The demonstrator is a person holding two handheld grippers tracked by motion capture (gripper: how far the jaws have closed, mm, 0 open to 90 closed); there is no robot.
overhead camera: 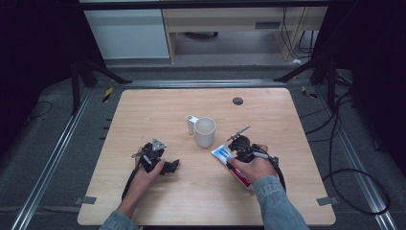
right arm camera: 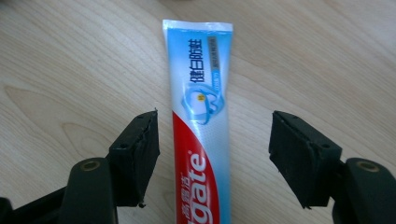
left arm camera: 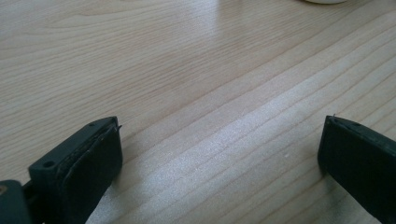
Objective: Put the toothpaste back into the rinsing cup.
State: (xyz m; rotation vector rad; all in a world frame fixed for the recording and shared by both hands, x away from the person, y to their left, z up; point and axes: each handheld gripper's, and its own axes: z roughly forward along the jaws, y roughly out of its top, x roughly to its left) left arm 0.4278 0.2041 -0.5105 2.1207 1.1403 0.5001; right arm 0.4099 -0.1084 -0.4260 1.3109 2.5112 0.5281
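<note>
The right gripper (right arm camera: 212, 154) straddled the toothpaste tube (right arm camera: 201, 107) at lower centre, jaws apart, not yet gripping; lifting remained. The left gripper (left arm camera: 219, 154) sat wide, empty.

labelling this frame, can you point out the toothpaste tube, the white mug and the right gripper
toothpaste tube (right arm camera: 201, 116), right gripper view, on its blue printed middle
white mug (overhead camera: 205, 132), high view, on its outer wall
right gripper (right arm camera: 212, 154), right gripper view, midway between its open jaws, over the tube

Overhead forward-down view; two close gripper views, perhaps sharing tabletop (overhead camera: 191, 191).
</note>
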